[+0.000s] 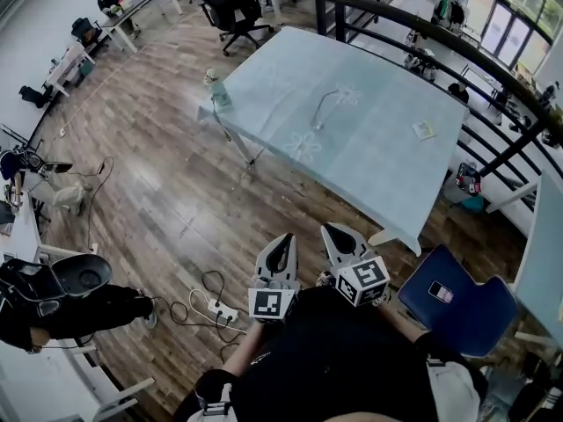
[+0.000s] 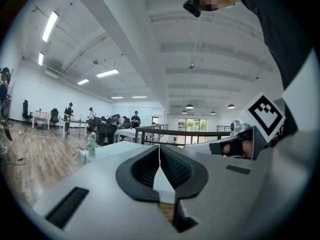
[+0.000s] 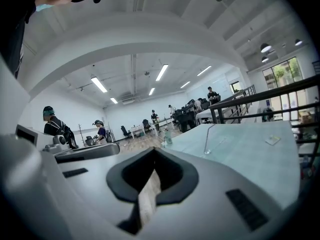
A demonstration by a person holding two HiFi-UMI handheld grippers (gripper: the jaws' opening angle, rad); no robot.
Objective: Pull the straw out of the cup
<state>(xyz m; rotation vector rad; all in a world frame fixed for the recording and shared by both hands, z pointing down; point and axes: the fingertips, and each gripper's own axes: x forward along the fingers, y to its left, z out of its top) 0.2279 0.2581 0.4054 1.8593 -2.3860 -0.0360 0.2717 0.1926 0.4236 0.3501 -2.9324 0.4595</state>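
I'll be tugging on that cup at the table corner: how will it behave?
The cup looks tall, narrow and probably light, so it may tip. It stands right at the table corner, so a sideways tug might slide it off.

No readable text, brand or number anywhere; only black-and-white square patterns on left marker cube (image 1: 273,303) and right marker cube (image 1: 363,281); no letters.

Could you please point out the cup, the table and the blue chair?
cup (image 1: 217,90), head view, its side wall
table (image 1: 387,161), head view, bare top
blue chair (image 1: 475,319), head view, bare seat
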